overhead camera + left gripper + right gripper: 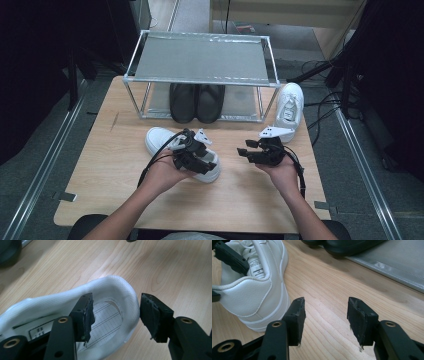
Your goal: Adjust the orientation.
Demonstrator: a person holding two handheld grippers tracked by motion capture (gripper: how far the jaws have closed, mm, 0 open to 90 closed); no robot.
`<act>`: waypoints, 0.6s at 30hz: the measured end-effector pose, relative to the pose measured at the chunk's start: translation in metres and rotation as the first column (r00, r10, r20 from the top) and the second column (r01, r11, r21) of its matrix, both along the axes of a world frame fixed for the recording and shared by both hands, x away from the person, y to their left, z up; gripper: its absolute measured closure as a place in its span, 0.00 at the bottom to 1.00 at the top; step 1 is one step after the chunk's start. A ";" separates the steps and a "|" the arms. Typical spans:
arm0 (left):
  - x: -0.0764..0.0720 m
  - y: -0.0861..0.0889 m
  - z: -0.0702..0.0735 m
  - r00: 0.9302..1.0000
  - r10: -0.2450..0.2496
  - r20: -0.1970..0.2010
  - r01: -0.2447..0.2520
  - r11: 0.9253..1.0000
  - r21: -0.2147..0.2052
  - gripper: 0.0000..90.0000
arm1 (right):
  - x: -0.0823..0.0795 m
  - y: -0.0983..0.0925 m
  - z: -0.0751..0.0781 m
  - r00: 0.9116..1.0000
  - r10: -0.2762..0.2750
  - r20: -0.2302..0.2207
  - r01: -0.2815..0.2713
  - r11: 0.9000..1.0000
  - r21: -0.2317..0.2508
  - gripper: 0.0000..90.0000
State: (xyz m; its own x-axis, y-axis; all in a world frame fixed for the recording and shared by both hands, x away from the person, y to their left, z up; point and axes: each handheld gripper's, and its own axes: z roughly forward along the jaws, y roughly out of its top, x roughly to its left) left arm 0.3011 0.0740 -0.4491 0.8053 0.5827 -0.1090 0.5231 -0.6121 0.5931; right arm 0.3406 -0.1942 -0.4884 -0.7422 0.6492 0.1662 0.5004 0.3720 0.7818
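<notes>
Judging from how things lie, the shoe-tidying job is partly done: a pair of black shoes point(196, 102) already sits on the lower level of the metal shoe rack point(200, 58) at the far side of the tabletop point(110, 165), while two white sneakers are off it. One white sneaker point(161, 141) lies on its sole on the tabletop in front of the rack, and the second white sneaker point(290, 107) rests just beside the rack's right-hand leg.

The left tool point(115, 315) has its jaws apart, straddling the heel rim of the near sneaker: one pad is inside the opening, the other outside, and neither seems to press on the padded collar, though the inner pad's contact is hard to read from this angle. The sneaker looks set down, not carried.

The right tool point(325, 320) hovers over bare tabletop with its jaws apart and nothing between them, the near sneaker's heel just to its side.

What is left, as I read it, is placing both white sneakers on the rack, whose top shelf has room.
</notes>
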 end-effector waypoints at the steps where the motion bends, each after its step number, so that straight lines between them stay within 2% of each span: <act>1: -0.001 0.002 0.001 1.000 0.008 0.002 -0.008 1.000 -0.008 0.49 | 0.000 0.001 0.000 1.000 0.004 0.003 -0.004 1.000 0.003 0.55; 4: -0.003 0.007 0.003 1.000 0.003 0.014 -0.003 1.000 -0.008 0.48 | 0.002 0.004 0.000 1.000 0.013 0.003 -0.013 1.000 -0.002 0.55; 13: -0.008 0.029 0.009 0.998 0.058 0.025 -0.058 0.998 -0.017 0.46 | 0.006 0.015 -0.001 0.999 0.047 -0.001 -0.047 0.999 -0.005 0.55; 18: -0.014 0.038 0.012 0.997 0.062 0.049 -0.060 0.997 -0.049 0.45 | 0.009 0.021 -0.001 0.998 0.069 -0.002 -0.069 0.998 -0.007 0.55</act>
State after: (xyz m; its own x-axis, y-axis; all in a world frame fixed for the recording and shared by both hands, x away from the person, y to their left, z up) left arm 0.2874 0.1123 -0.4375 0.7738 0.6259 -0.0979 0.5271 -0.5504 0.6475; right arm 0.3497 -0.1728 -0.4894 -0.7851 0.5976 0.1630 0.4748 0.4116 0.7779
